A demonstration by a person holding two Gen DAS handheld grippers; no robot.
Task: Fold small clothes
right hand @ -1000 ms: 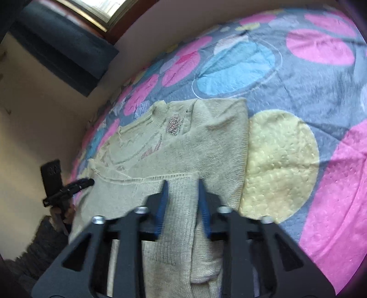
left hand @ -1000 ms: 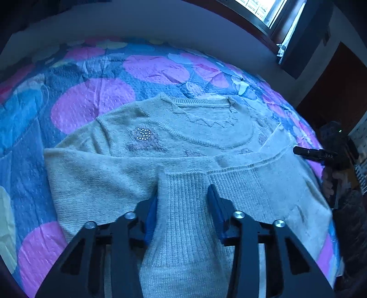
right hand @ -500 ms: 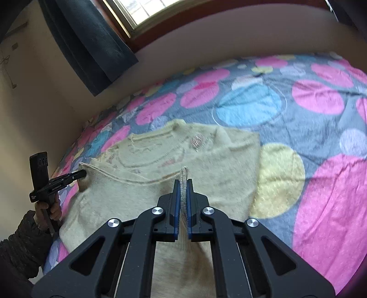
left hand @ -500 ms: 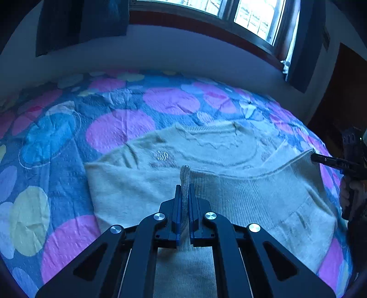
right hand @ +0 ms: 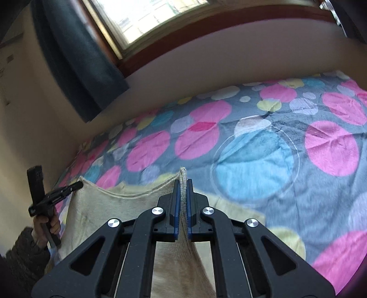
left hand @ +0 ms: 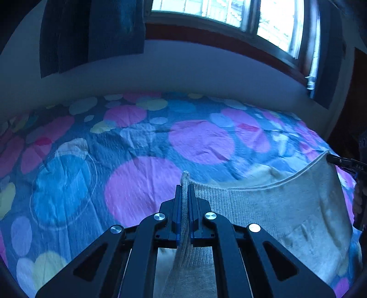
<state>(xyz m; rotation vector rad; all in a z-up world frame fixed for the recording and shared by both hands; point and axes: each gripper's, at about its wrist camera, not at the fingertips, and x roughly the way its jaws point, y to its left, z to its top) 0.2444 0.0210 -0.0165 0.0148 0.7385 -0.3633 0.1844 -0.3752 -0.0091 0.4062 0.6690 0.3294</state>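
Observation:
A small cream knit sweater (left hand: 275, 211) is lifted by its ribbed hem, stretched between my two grippers above the bed. My left gripper (left hand: 185, 190) is shut on one hem corner, which pokes up between the blue pads. My right gripper (right hand: 183, 185) is shut on the other hem corner. Each gripper shows in the other's view: the right gripper (left hand: 339, 160) at the far right, the left gripper (right hand: 66, 190) at the far left with the hand that holds it. The sweater (right hand: 110, 213) hangs below the hem; its neckline and front are hidden.
The bed has a quilt (left hand: 137, 160) with pink, blue and yellow circles. A wall, a window (left hand: 229, 13) and dark curtains (right hand: 75, 57) stand behind the bed. The bed's edge runs near the left gripper's hand.
Both grippers closed on the hem a second ago and have since lifted it up and forward. The sweater's neckline and front, visible before, are now hidden behind the raised hem.

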